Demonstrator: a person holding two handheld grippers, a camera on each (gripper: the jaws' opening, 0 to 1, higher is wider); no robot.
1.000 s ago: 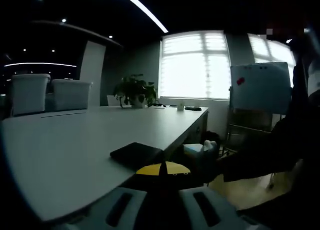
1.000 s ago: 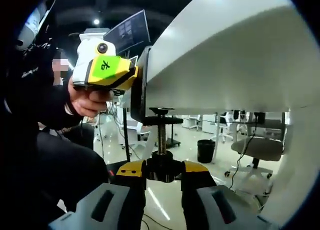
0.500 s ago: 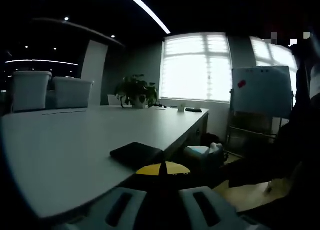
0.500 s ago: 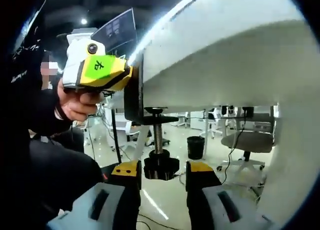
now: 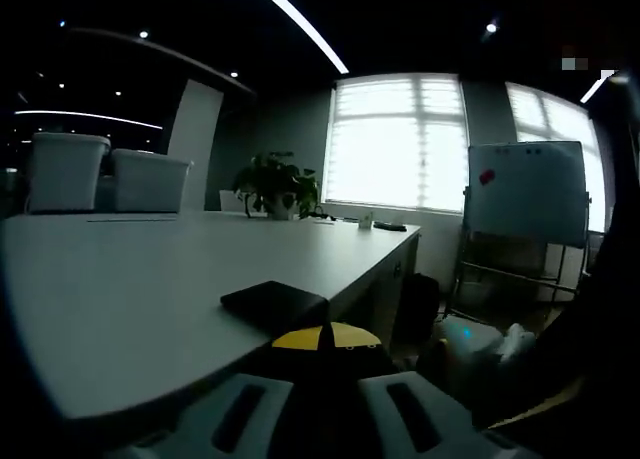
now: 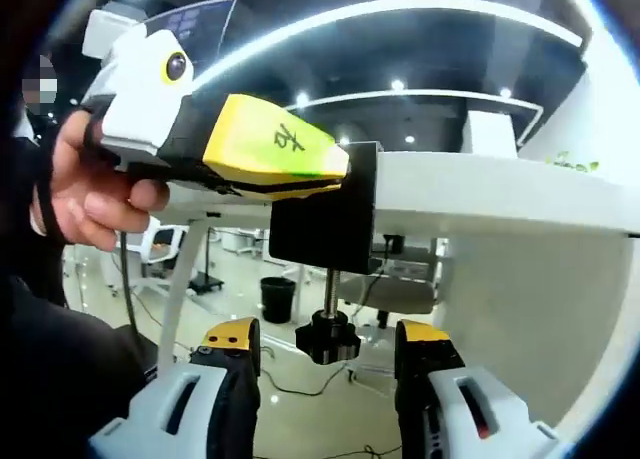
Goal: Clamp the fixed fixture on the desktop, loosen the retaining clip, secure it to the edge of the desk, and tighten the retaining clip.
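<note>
The black clamp fixture (image 6: 325,219) sits on the edge of the white desk (image 6: 480,184), its screw hanging below with a black knob (image 6: 327,337). My right gripper (image 6: 328,341) is open, its yellow-tipped jaws standing either side of the knob without touching it. A hand holds my left gripper (image 6: 345,169), shut on the fixture's upper part from the left. In the left gripper view, the fixture's black top plate (image 5: 275,304) lies on the desk (image 5: 150,279) just beyond my left gripper (image 5: 325,337).
On the desk's far end stand a potted plant (image 5: 272,184), two white bins (image 5: 100,174) and small items. A whiteboard (image 5: 525,194) stands right of the desk. Under the desk are a black waste bin (image 6: 277,299), office chairs and floor cables.
My right gripper has let go of the knob and its jaws have spread wide. The right view has swung up level with the desk edge. The left gripper keeps its hold.
</note>
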